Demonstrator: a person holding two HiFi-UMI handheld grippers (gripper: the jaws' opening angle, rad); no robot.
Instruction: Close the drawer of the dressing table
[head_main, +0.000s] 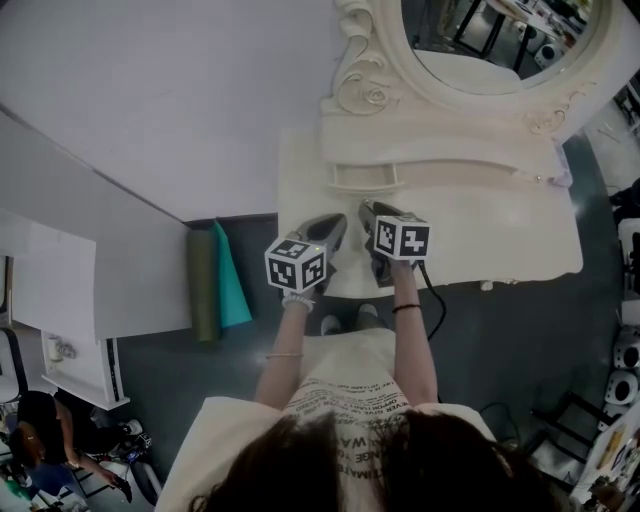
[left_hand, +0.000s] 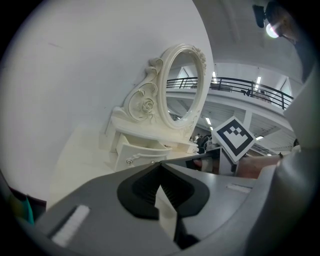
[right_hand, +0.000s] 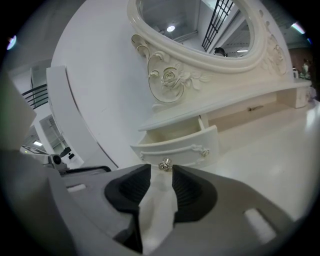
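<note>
The cream dressing table (head_main: 500, 245) has a small drawer (head_main: 365, 177) under its mirror (head_main: 500, 40), and the drawer stands pulled out. In the right gripper view the open drawer (right_hand: 180, 145) shows its curved front and metal knob (right_hand: 165, 164). My right gripper (right_hand: 159, 169) is open. The knob sits just ahead of the gap between its tips, and the pads do not press on it. My left gripper (left_hand: 160, 164) is shut with nothing in it, its tips meeting. It hovers over the tabletop left of the drawer (left_hand: 142, 150). Both grippers (head_main: 325, 235) (head_main: 375, 225) sit side by side in front of the drawer.
A second, closed drawer (right_hand: 255, 107) lies further right under the mirror shelf. A white wall (head_main: 180, 90) runs along the table's left side. Green and teal rolls (head_main: 215, 280) lie on the floor at left, beside a white cabinet (head_main: 70, 290). The person holding the grippers stands at the table's front edge.
</note>
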